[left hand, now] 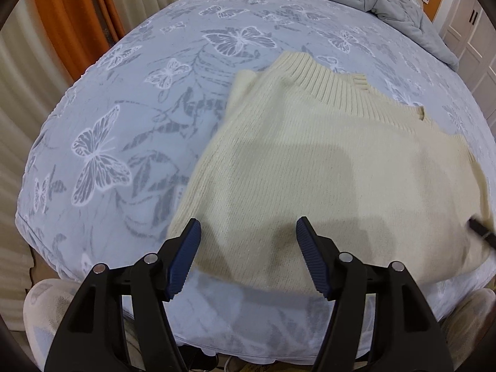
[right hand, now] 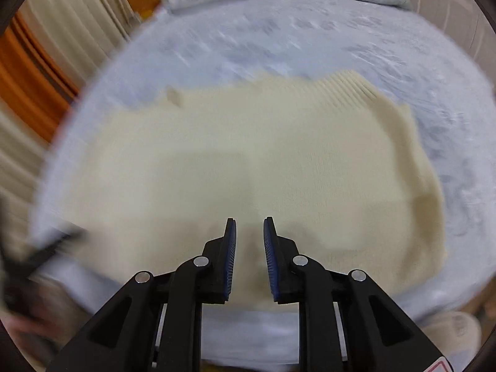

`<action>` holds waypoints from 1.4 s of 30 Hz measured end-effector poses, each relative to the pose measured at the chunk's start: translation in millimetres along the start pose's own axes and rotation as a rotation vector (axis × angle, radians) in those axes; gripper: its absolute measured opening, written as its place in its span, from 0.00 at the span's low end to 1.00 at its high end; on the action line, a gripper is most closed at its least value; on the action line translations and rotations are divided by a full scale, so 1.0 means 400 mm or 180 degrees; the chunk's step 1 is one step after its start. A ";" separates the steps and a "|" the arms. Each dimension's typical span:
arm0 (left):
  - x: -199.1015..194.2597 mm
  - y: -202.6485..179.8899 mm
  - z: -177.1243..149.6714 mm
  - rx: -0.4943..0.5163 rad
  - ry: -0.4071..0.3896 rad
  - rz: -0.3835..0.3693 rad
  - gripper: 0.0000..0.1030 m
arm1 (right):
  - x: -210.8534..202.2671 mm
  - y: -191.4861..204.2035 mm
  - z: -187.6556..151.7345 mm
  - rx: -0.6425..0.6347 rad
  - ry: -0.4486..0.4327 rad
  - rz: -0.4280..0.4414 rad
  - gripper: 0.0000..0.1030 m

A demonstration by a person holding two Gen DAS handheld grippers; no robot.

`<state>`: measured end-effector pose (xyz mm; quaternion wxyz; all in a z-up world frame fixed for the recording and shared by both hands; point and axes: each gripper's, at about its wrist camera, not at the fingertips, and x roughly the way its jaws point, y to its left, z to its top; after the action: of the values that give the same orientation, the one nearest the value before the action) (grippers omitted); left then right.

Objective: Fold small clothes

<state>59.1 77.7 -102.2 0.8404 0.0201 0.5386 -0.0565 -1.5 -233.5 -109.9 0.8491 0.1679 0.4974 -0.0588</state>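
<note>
Cream knit sweater (left hand: 325, 167) is lying spread on a butterfly-print bedspread (left hand: 124, 130), stretching ahead of and partly beneath both sets of jaws, its ribbed collar (left hand: 328, 80) at the far end. Both the left gripper (left hand: 248, 232) and the right gripper (right hand: 249, 232) are hovering over the near hem, the left's jaws gaping wide and the right's parted narrowly, neither holding cloth. For a tidy fold, each should probably be pinching a near corner evenly before lifting toward the collar; no containers are showing.

Cream ribbed-knit sweater (left hand: 325, 167) on a pale blue bedspread (left hand: 124, 99) patterned with white butterflies.
</note>
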 end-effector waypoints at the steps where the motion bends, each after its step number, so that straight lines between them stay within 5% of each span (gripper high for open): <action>1: 0.001 0.001 0.000 -0.0010 0.0003 -0.0002 0.60 | -0.013 0.019 0.013 -0.0061 -0.0040 0.0016 0.18; 5: 0.004 0.001 0.000 -0.0041 0.0019 -0.0015 0.60 | 0.027 0.095 0.050 -0.0375 -0.0052 0.0008 0.18; 8: 0.004 0.006 -0.001 -0.0039 0.0028 -0.0037 0.60 | 0.190 0.101 0.019 -0.0393 0.0520 -0.0158 0.18; 15: 0.018 0.014 0.002 -0.0036 0.0066 -0.0072 0.61 | 0.076 0.158 0.096 -0.0385 0.0136 -0.0014 0.18; 17: 0.023 0.010 0.001 -0.0014 0.0073 -0.0053 0.61 | 0.096 0.163 0.116 -0.0391 0.0091 -0.0048 0.18; 20: 0.023 0.008 0.000 -0.0005 0.0075 -0.0043 0.61 | 0.223 0.148 0.108 -0.0383 0.0483 -0.0181 0.18; 23: 0.024 0.007 0.002 0.0017 0.0087 -0.0037 0.62 | 0.235 0.192 0.110 -0.0644 0.0454 -0.0338 0.21; 26: 0.026 0.009 0.003 0.0011 0.0094 -0.0063 0.62 | 0.168 0.214 0.152 -0.0588 0.0181 -0.0118 0.20; 28: 0.020 0.018 0.006 -0.0073 0.0073 -0.0117 0.62 | 0.162 0.221 0.169 -0.0615 0.0109 -0.0140 0.20; 31: 0.002 0.039 0.010 -0.0269 0.0025 -0.0283 0.63 | 0.265 0.203 0.153 -0.0672 0.0476 -0.0365 0.17; 38: -0.024 0.064 0.012 -0.0370 -0.0077 -0.0198 0.63 | 0.196 0.233 0.138 -0.0699 0.0033 -0.0247 0.20; 42: -0.035 0.107 0.001 -0.0765 -0.0094 -0.0396 0.73 | 0.246 0.194 0.123 -0.0751 0.0262 -0.0350 0.13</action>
<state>58.5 121.2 -90.6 0.8394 -0.1150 0.5293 -0.0439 109.0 -171.1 -155.2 0.8373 0.0417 0.5437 -0.0394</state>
